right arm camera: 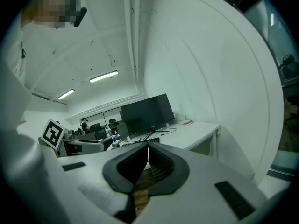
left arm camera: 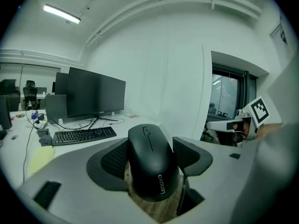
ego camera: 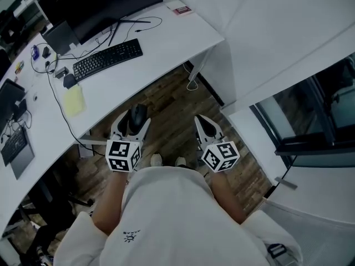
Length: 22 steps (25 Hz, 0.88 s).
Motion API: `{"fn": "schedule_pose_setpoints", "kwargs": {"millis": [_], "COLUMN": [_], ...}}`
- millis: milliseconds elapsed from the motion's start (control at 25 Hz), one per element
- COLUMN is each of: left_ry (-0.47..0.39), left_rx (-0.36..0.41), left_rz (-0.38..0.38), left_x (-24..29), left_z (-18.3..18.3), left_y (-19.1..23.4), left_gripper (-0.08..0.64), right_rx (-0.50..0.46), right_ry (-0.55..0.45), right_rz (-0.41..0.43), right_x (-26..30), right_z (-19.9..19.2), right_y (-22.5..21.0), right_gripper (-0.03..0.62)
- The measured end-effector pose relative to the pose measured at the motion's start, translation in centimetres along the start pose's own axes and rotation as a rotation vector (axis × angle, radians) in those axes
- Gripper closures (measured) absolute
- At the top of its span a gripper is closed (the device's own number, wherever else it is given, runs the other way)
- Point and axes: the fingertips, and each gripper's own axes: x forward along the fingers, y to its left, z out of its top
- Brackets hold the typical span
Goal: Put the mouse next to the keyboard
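A black Lenovo mouse (left arm camera: 152,164) sits between the pads of my left gripper (left arm camera: 150,160), which is shut on it. In the head view the left gripper (ego camera: 133,121) holds the mouse (ego camera: 137,116) in the air over the wooden floor, just off the white desk's (ego camera: 166,43) front edge. The black keyboard (ego camera: 107,58) lies on the desk ahead and to the left, seen also as the keyboard (left arm camera: 83,135) in the left gripper view. My right gripper (ego camera: 206,128) hangs beside it, shut and empty, its tips (right arm camera: 147,160) touching.
A black monitor (ego camera: 105,1) stands behind the keyboard, with cables (ego camera: 52,85) and a yellow sticky pad (ego camera: 74,100) to its left. A second keyboard (ego camera: 14,144) lies at the far left. A white partition wall (ego camera: 266,43) and window frame (ego camera: 310,126) stand on the right.
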Motion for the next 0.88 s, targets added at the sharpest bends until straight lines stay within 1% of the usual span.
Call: {"fn": "schedule_pose_setpoints", "kwargs": {"millis": [360, 600, 880], "left_ry": [-0.008, -0.017, -0.011], "left_rx": [-0.001, -0.002, -0.007], "left_rz": [0.005, 0.006, 0.01], "left_x": [-0.9, -1.6, -1.4], "left_z": [-0.1, -0.1, -0.2], "left_y": [2.9, 4.0, 4.8], "left_gripper": [0.256, 0.256, 0.256], "right_rx": [-0.008, -0.008, -0.009], "right_ry": [0.007, 0.002, 0.024], "right_rz": [0.003, 0.0, 0.005], "right_x": [1.8, 2.5, 3.0], "right_z": [-0.2, -0.3, -0.7], "right_y": [1.9, 2.9, 3.4], "right_gripper": [0.574, 0.574, 0.574]}}
